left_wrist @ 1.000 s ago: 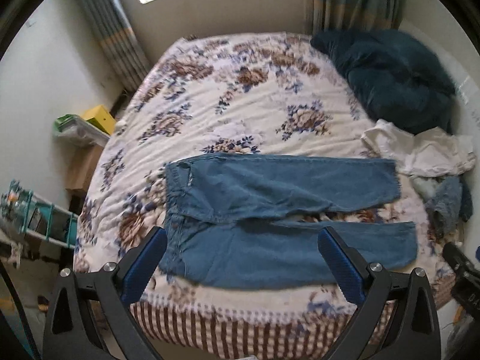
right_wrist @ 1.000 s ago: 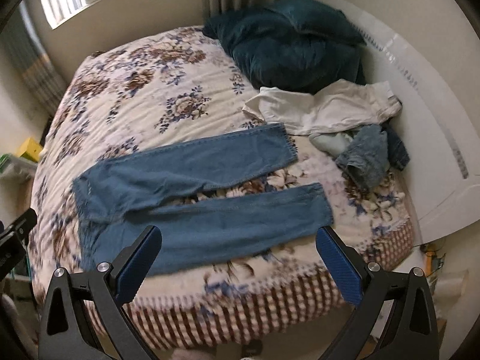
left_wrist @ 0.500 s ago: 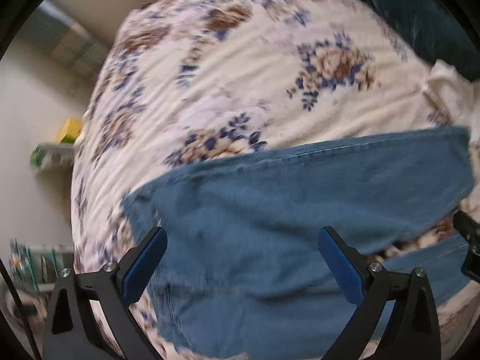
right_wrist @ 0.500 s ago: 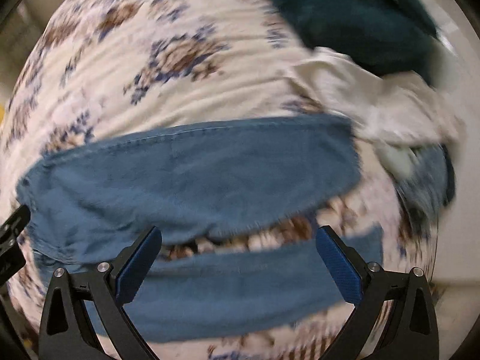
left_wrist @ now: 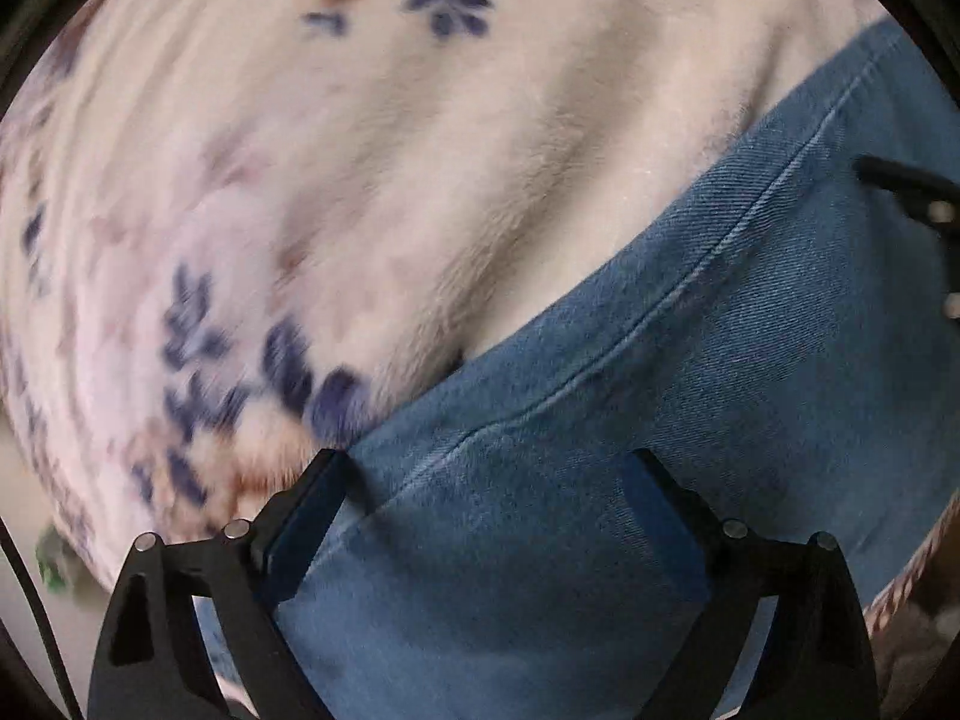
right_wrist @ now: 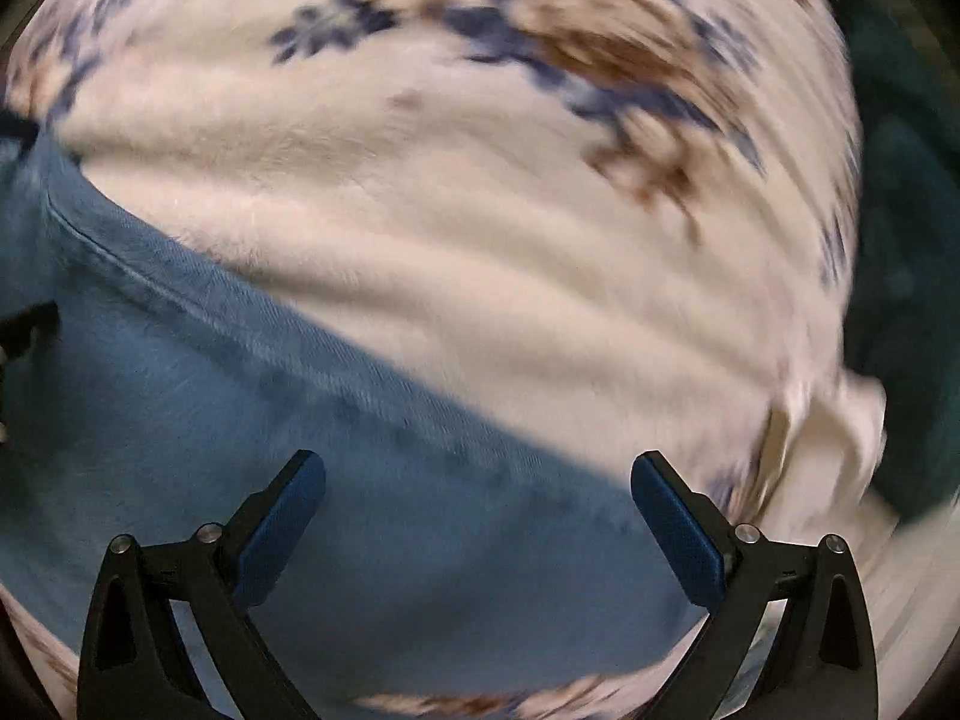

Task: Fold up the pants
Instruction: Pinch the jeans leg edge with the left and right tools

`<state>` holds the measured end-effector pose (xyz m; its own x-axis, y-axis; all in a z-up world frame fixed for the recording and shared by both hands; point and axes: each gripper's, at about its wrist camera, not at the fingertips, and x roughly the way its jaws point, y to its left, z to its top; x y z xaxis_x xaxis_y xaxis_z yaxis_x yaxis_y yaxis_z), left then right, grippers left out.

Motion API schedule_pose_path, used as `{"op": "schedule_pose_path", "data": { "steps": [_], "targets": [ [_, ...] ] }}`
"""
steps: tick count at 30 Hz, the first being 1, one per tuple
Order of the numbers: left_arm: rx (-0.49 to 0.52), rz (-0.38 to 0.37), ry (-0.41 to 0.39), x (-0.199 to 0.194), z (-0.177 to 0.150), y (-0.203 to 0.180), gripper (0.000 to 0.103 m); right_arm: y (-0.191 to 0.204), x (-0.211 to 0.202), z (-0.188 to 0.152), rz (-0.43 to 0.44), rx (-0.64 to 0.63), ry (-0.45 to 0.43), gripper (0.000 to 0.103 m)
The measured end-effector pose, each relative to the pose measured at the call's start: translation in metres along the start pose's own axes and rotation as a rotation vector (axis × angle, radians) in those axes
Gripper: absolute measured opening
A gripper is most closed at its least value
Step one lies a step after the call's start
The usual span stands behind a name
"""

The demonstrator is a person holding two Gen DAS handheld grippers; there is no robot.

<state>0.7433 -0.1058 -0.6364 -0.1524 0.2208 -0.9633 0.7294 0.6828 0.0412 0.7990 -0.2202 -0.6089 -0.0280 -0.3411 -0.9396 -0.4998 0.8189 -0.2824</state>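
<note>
both tools are right down close to the bed now. the left tool (left_wrist: 483,480) stands wide, its two blue-padded fingers (left_wrist: 300,531) spread apart with nothing between them but the denim below. the jeans (left_wrist: 660,420) fill the lower right of the left wrist view, lying flat on the floral blanket (left_wrist: 360,180); a stitched seam (left_wrist: 690,288) runs up along the cloth just inside its far edge. the left finger's tip sits right at that edge where denim meets blanket, the other finger sits over plain denim. whether the pads are pressing on the fabric or just above it, i cannot tell. at the right rim of that view a bit of black frame from the other tool shows over the jeans.

the right tool (right_wrist: 480,477) is wide as well, its fingers (right_wrist: 675,534) apart and gripping nothing. in the right wrist view the jeans (right_wrist: 300,450) take up the lower left, their seamed edge slanting down toward the right finger, with the cream and blue-brown flowered blanket (right_wrist: 480,210) beyond. past the right finger a white garment (right_wrist: 840,438) lies bunched on the bed, and a dark teal bedding (right_wrist: 900,240) sits at the far right, blurred.
</note>
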Motion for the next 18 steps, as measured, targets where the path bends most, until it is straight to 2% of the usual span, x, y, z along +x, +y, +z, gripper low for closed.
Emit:
{"op": "schedule_pose_path", "data": {
  "steps": [1,2,3,5,6,7,8,10,15,18],
  "targets": [
    [0.018,-0.012,-0.001,0.0,0.001,0.0,0.087,0.005,0.005,0.005,0.006,-0.039,0.005,0.101],
    [0.027,-0.024,-0.005,-0.001,0.002,0.0,0.073,0.011,0.011,0.01,0.011,-0.077,0.018,0.094],
    [0.028,-0.036,-0.015,-0.005,0.002,0.0,0.065,0.018,0.018,0.017,0.027,-0.123,0.03,0.089],
    [0.039,-0.054,-0.026,-0.014,0.0,0.001,0.034,0.025,0.022,0.023,0.084,-0.154,0.041,0.061],
    [0.034,-0.055,-0.027,-0.019,-0.001,0.004,0.028,0.025,0.022,0.024,0.117,-0.15,0.045,0.053],
    [0.017,-0.061,-0.028,-0.025,-0.005,0.009,0.019,0.023,0.02,0.025,0.166,-0.135,0.046,0.032],
    [-0.005,-0.075,-0.039,-0.033,-0.011,0.013,0.015,0.021,0.019,0.024,0.182,-0.12,0.045,0.015],
    [-0.047,-0.082,-0.06,-0.046,-0.02,0.018,0.01,0.012,0.015,0.021,0.239,-0.065,0.044,0.01],
    [-0.188,-0.098,-0.16,-0.09,-0.061,0.008,0.007,-0.008,-0.001,-0.003,0.362,0.084,0.009,0.008],
    [-0.32,-0.166,-0.201,-0.118,-0.098,0.002,0.007,-0.012,-0.014,-0.024,0.403,0.168,-0.021,0.007]
  ]
}}
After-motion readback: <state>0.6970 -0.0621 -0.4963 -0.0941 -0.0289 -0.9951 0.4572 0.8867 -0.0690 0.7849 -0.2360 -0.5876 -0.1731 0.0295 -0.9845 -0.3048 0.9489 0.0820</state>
